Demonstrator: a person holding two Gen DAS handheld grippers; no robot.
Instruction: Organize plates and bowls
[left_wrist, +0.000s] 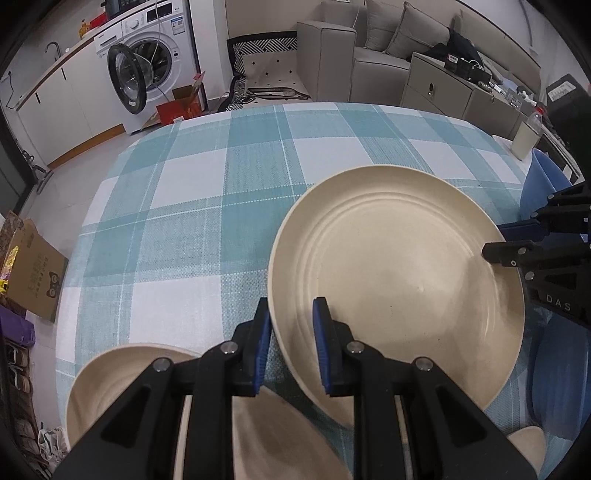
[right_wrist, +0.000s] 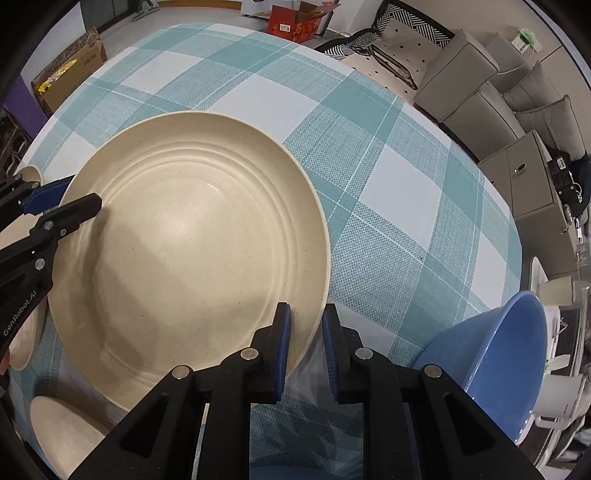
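Note:
A large cream plate (left_wrist: 399, 266) with ringed grooves is held between both grippers over the teal-and-white checked tablecloth (left_wrist: 192, 206). My left gripper (left_wrist: 291, 306) is shut on the plate's near-left rim, one blue pad inside the rim and one outside. My right gripper (right_wrist: 307, 310) is shut on the opposite rim of the same plate (right_wrist: 184, 240). Each gripper shows in the other's view: the right gripper (left_wrist: 493, 240) at the plate's right edge, the left gripper (right_wrist: 83, 192) at its left edge.
A cream bowl (left_wrist: 110, 376) and another cream dish (left_wrist: 280, 435) lie below my left gripper. A blue bowl (right_wrist: 498, 350) sits at the table's right edge, with white cups (right_wrist: 557, 391) beside it. A washing machine (left_wrist: 147, 62), sofa (left_wrist: 388, 44) and boxes stand beyond the table.

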